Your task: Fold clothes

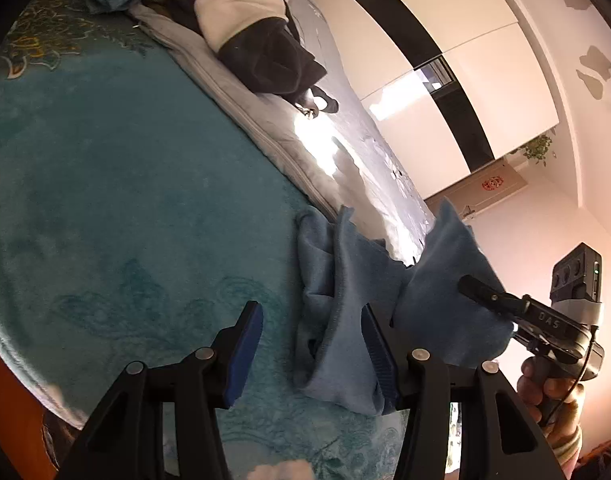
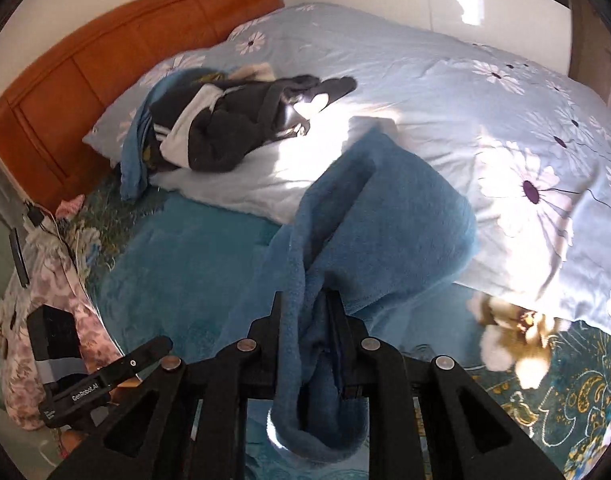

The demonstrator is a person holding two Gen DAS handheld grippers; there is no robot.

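Each gripper (image 1: 311,354) is built of black arms fastened with silver rivets; the fingers (image 1: 245,354) are faced with blue ribbed pads.

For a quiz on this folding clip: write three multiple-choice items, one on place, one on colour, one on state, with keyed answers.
1. Where does the dark garment pile lie?
A. on the floor
B. on the bed near the headboard
C. on a chair

2. What colour is the cloth in the right claw?
A. blue
B. red
C. white

3. How does the left claw stand?
A. shut on the cloth
B. open, nothing pinched between its pads
C. out of view

Answers:
1 B: the pile sits on the floral duvet by the orange headboard.
2 A: blue terry fabric runs between the right claw's fingers.
3 B: a wide gap shows between its blue pads.
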